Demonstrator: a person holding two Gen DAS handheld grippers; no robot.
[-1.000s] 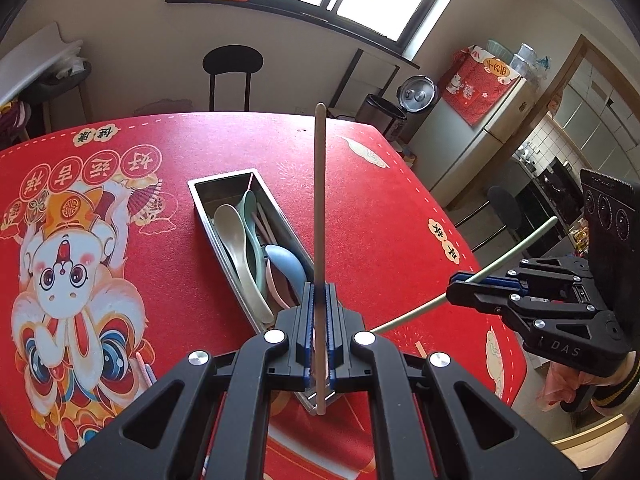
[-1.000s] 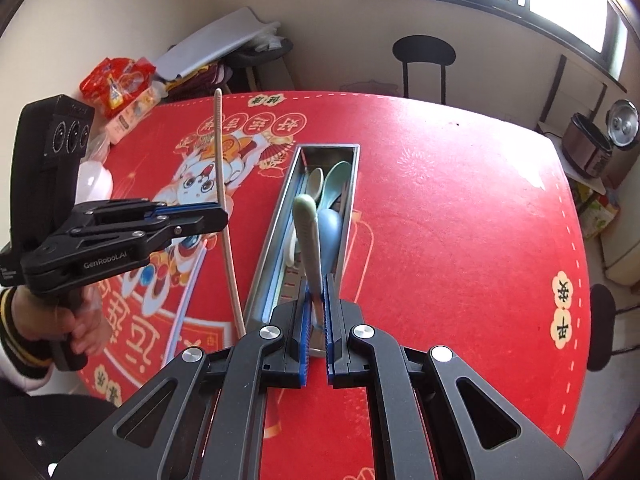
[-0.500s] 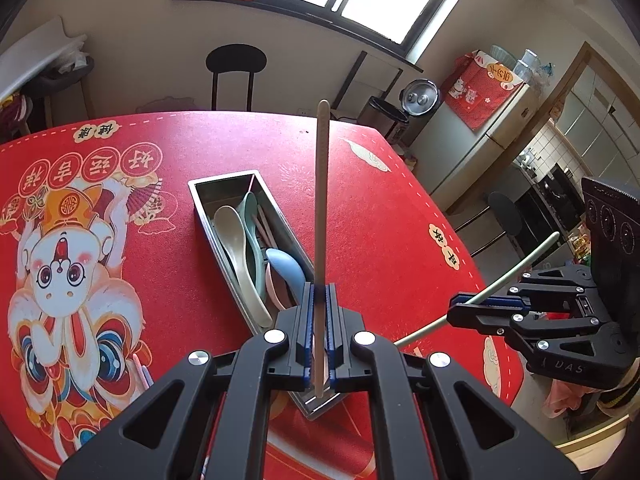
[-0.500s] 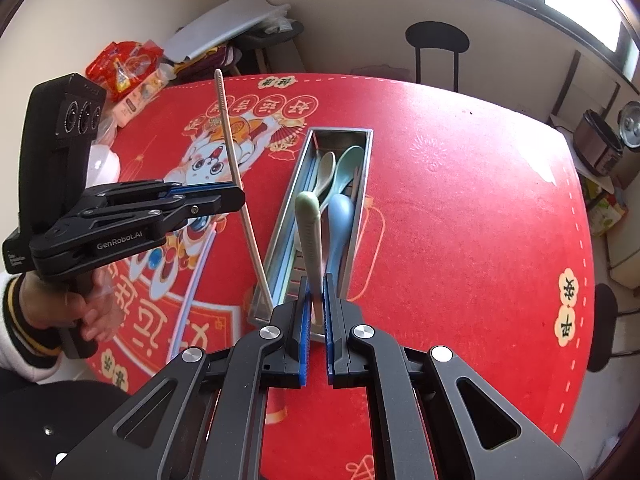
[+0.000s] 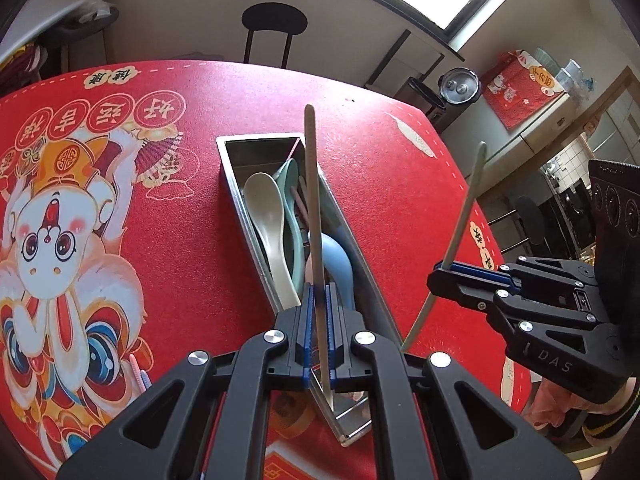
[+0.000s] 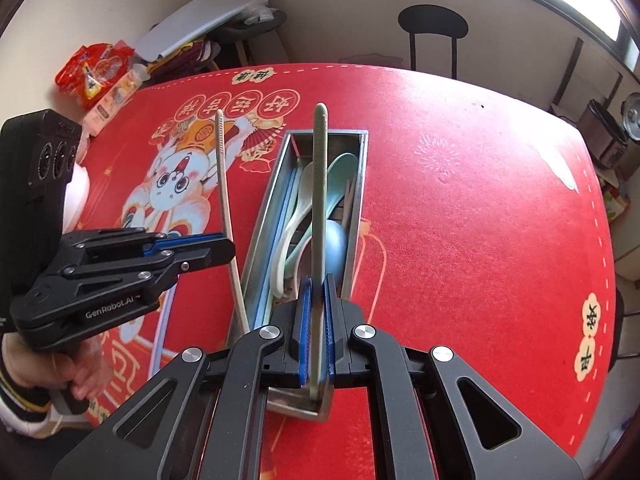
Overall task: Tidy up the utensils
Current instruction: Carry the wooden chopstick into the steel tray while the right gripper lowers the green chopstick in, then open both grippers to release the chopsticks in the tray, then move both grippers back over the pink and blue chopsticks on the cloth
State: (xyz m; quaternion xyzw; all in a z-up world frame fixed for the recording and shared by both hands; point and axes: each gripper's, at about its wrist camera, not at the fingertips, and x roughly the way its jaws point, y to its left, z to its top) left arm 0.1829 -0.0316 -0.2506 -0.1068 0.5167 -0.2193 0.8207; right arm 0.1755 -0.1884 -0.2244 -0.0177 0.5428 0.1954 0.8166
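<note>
A beige chopstick (image 5: 314, 216) is clamped upright between the closed fingers of the left gripper (image 5: 319, 330), and a pale green chopstick (image 6: 319, 216) is likewise pinched by the right gripper (image 6: 316, 330), both held just above the near end of a long steel tray (image 5: 240, 204). In the tray, a cream spoon (image 5: 266, 216), a teal spoon (image 5: 292, 196), a light blue spoon (image 5: 336, 264) and some pinkish sticks are seen lying lengthwise. The tray is set on a red printed tablecloth (image 6: 480, 220), beyond which a black stool (image 6: 433, 24) is seen by the wall.
</note>
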